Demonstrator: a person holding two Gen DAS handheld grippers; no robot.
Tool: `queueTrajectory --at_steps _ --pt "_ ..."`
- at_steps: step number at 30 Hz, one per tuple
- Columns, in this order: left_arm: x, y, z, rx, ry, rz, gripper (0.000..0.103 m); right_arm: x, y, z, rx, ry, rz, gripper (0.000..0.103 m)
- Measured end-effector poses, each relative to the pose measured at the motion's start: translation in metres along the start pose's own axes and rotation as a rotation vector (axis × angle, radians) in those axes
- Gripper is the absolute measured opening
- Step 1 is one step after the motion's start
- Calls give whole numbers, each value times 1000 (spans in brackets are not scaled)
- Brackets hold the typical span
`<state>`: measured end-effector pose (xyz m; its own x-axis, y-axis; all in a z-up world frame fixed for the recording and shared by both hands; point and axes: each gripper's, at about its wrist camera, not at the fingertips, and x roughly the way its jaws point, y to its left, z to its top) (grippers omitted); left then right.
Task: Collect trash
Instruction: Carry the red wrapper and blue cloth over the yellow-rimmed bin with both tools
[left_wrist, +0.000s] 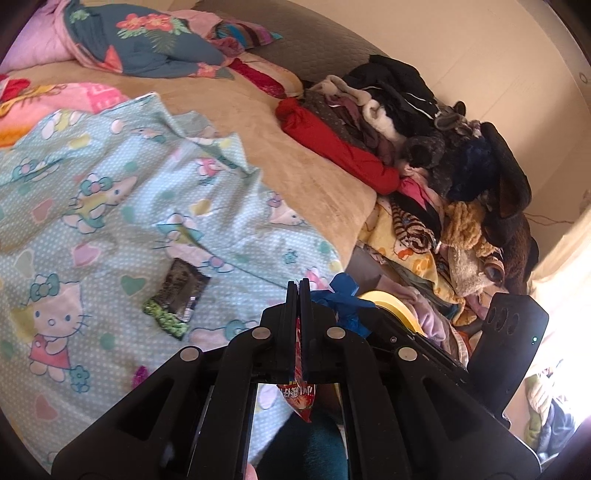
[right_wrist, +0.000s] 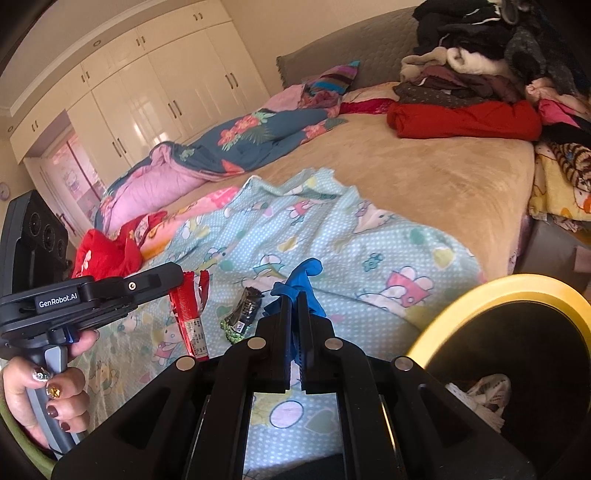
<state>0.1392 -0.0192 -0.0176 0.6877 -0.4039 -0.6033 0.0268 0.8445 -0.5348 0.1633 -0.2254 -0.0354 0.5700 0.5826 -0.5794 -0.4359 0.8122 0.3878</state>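
My left gripper (left_wrist: 299, 286) is shut on a red snack wrapper (left_wrist: 300, 400), which hangs down below its fingers; the right wrist view shows that red wrapper (right_wrist: 190, 314) dangling from the left gripper (right_wrist: 173, 275) at the left. My right gripper (right_wrist: 292, 297) is shut on a crumpled blue glove (right_wrist: 304, 275), which also shows as the blue glove (left_wrist: 347, 299) in the left wrist view. A dark wrapper with a green end (left_wrist: 177, 301) lies flat on the light blue cartoon blanket (left_wrist: 92, 206), left of the left gripper; it is the dark wrapper (right_wrist: 242, 314) in the right wrist view. A yellow-rimmed bin (right_wrist: 509, 295) stands at the right.
The bin has a dark inside with crumpled white paper (right_wrist: 484, 395) in it. A tan bed cover (right_wrist: 424, 173), a floral quilt (right_wrist: 236, 144) and a pile of clothes (left_wrist: 424, 129) fill the bed. White wardrobes (right_wrist: 147, 96) stand behind. A hand (right_wrist: 44, 398) holds the left gripper's handle.
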Motion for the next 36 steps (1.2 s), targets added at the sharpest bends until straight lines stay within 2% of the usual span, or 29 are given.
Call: queueTrajectory --at_steps 16,36 --pt "25 -56 -13 99 45 -50 0 -49 -52 -7 94 -74 -73 3" --pt "46 -103 -37 193 109 -98 0 -92 -104 -19 189 -145 -167 3"
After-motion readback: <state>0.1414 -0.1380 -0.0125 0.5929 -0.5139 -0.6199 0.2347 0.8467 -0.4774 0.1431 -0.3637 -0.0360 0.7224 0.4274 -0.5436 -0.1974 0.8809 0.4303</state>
